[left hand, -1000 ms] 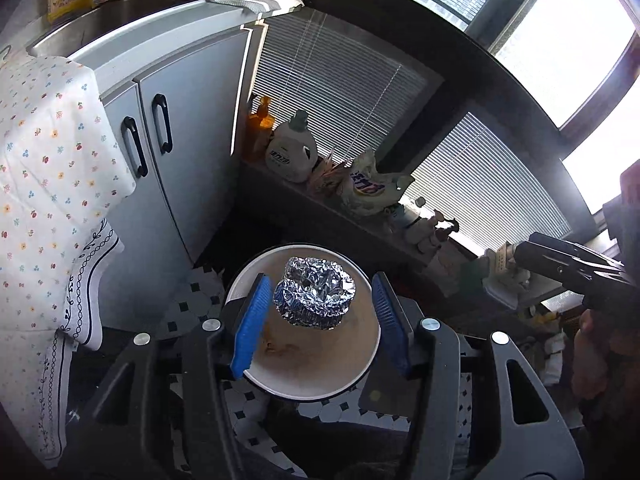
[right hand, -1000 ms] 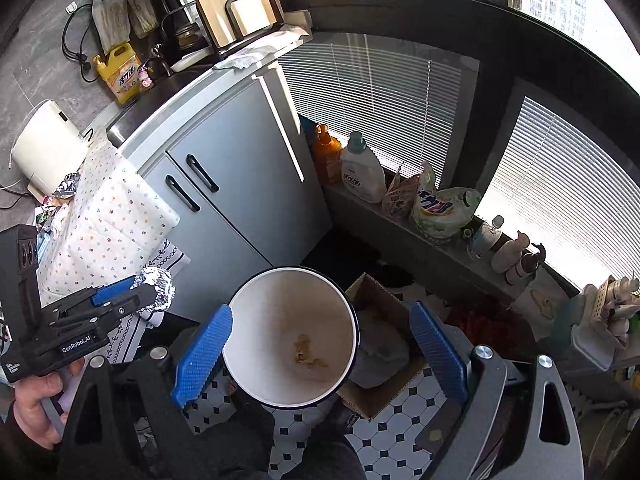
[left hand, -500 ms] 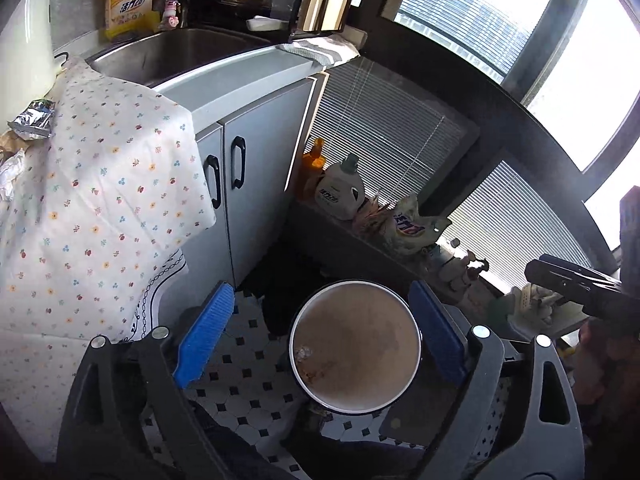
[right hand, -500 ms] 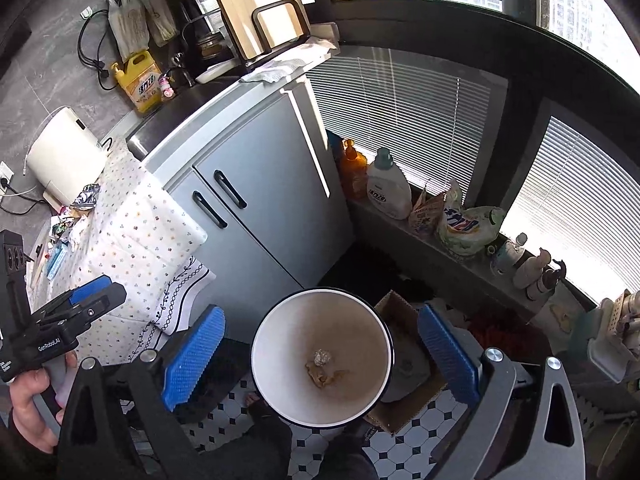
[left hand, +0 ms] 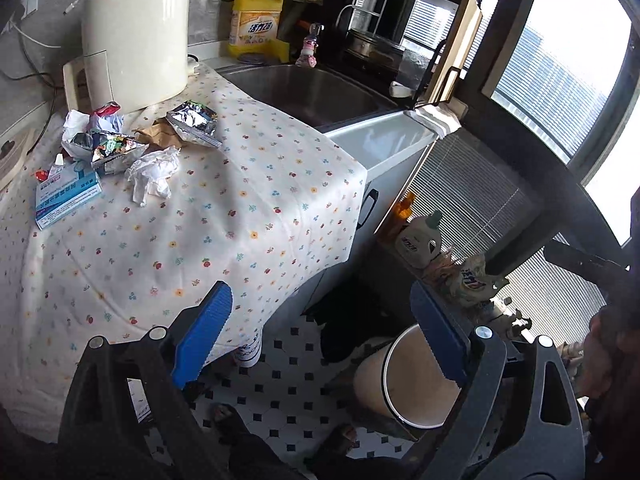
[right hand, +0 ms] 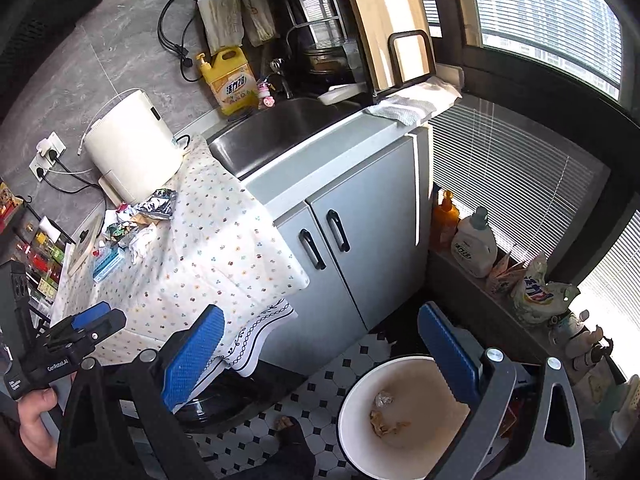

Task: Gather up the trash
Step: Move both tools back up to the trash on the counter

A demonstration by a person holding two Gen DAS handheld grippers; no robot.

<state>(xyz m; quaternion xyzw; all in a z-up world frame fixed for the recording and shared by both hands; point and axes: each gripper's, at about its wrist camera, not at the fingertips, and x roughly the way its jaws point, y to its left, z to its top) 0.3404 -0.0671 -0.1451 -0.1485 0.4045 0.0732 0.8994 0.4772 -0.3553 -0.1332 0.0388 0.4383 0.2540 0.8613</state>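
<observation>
Foil ball lies in bin; both grippers' fingers spread wide, empty, well above it.

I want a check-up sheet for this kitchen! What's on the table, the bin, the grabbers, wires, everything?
Surface: flowered tablecloth, mostly bare.
Job's things: crumpled tissue, foil wrappers, blue box piled near the white appliance; floor bin holds a foil ball and scraps.
Clutter: yellow detergent jug by the sink.
Grippers: left hand-held gripper open, empty; right hand-held gripper open, empty.
Cables: black cord on the wall; plugs in sockets.
Surroundings: grey cabinet, blinds, bottles on the sill.
</observation>
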